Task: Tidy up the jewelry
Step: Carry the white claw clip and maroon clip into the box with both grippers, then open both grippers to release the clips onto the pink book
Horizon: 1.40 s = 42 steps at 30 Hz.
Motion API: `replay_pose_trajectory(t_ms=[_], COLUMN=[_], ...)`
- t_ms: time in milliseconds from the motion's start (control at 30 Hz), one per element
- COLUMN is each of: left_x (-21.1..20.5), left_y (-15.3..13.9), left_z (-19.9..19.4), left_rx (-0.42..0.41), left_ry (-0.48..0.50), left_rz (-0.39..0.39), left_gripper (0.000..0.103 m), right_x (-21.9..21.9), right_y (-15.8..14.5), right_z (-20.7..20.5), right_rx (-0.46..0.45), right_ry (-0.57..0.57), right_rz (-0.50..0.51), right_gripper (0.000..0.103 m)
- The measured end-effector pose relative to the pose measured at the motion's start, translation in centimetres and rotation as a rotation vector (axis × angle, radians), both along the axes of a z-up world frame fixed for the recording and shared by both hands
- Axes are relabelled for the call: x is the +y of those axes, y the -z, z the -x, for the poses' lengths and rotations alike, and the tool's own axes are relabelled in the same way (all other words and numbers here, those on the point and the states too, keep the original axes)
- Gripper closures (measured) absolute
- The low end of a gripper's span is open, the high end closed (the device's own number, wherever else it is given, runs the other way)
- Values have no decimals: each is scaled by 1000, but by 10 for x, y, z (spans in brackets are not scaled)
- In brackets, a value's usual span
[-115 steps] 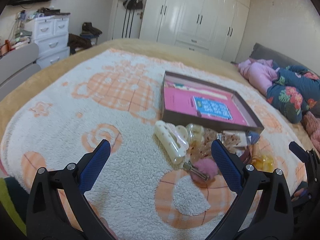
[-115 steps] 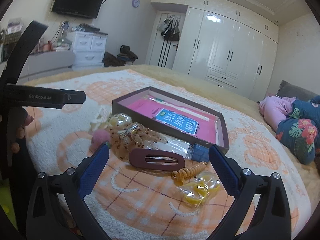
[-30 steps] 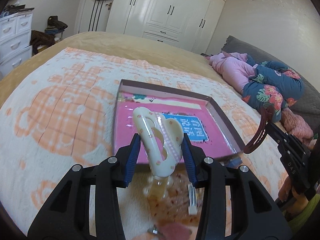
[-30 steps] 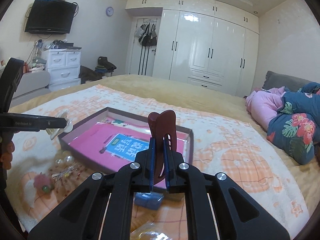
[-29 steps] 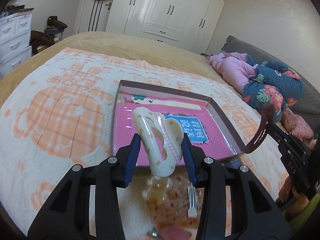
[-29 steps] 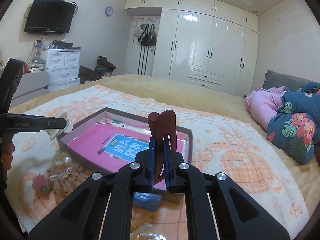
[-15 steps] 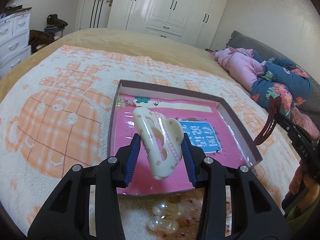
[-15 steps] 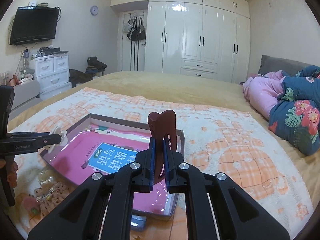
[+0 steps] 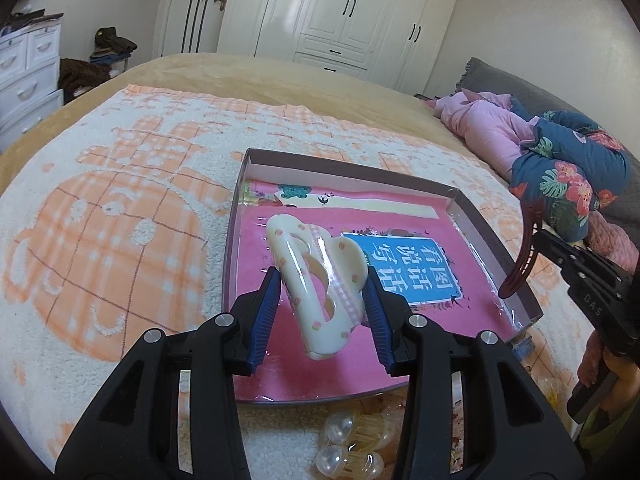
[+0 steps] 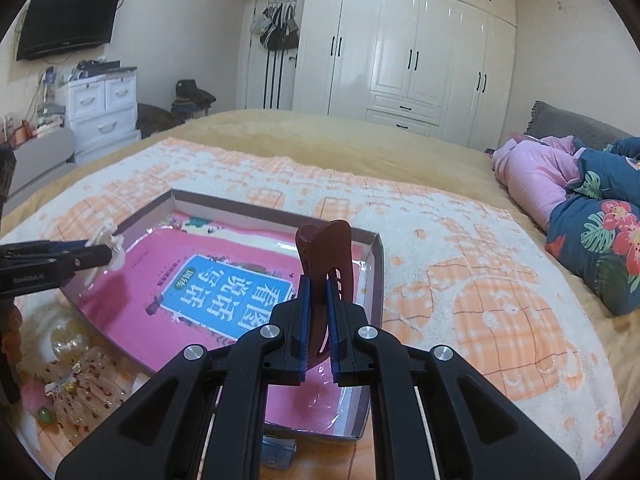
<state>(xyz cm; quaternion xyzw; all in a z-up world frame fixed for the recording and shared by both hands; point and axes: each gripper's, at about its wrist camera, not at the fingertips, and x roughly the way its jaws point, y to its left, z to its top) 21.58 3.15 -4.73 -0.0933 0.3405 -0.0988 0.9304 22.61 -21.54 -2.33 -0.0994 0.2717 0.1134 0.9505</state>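
My left gripper [image 9: 322, 300] is shut on a cream hair claw clip [image 9: 316, 284] and holds it over the near left part of a shallow brown box [image 9: 344, 168] with a pink lining. My right gripper [image 10: 316, 304] is shut on a dark red oval hair clip [image 10: 326, 260], held above the box's right end [image 10: 378, 272]. The right gripper with its red clip [image 9: 520, 264] also shows at the right of the left wrist view. The left gripper [image 10: 96, 254] shows at the left of the right wrist view.
Loose hair accessories lie on the orange-and-white blanket [image 9: 100, 208] in front of the box: clear bubble clips [image 9: 352, 444], a spotted transparent piece [image 10: 80, 376], a small blue packet [image 10: 280, 452]. Pink and floral bedding [image 10: 580, 200] lies at the right. Wardrobes stand behind the bed.
Both grippers have carried their clips forward, from the pile to over the box. The box now looks closer and larger in both views.
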Motion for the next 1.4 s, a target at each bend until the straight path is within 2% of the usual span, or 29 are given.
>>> replay_pose_trajectory(t_ms=[333,500,567,667,767,900,1167,1367,1400], left_x=[4,7,8,10,11,12,10,13,13], left_y=[1,-2,-4,-9,-14,-18,-29,-39,-41], left_z=[6,12,16,23,28,37,56,71,75], left_rx=[-12,-22,-24,-36,-45,-60,-115,-158,-168], left_ry=[-13,-26,-29,-33,-40,-46,-58,-69,-70], left_rz=[2,16,20,21,23,21,8,11,10], left_gripper=[69,68,62,61,61,58,45,36,34], right_x=[13,19,20,19,18,14,4,0,0], right_y=[14,17,21,23,17,4,-16,-29,-31], right_z=[-12,-20,-24,-23,-13,5,53,81,86], right_rx=[48,72,95,98,64,2,-136,-198,-209], right_ry=[12,1,0,8,-1,-9,-21,-30,-31], right_rz=[68,59,53,30,6,-21,-71,-121,-127], right_gripper=[95,93,92,92,81,61,42,28,24])
